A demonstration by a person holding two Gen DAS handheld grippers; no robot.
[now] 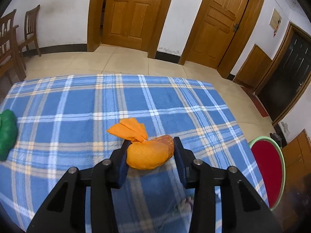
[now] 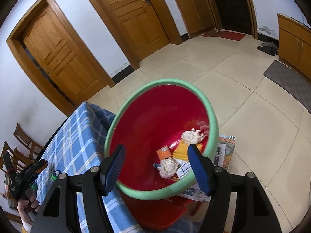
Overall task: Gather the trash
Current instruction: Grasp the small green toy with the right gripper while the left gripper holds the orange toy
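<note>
Low in the left wrist frame, the left gripper has its fingers on both sides of an orange cloth pouch, which lies on the blue checked tablecloth; firm contact I cannot tell. Low in the right wrist frame, the right gripper stands wide and holds nothing, above the red bin with crumpled paper inside. Behind are wooden doors.

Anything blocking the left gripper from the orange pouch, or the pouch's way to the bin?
Nothing visible. The left gripper is open with the orange pouch already between its fingers on the tablecloth. The bin beside the table is open-topped.
</note>
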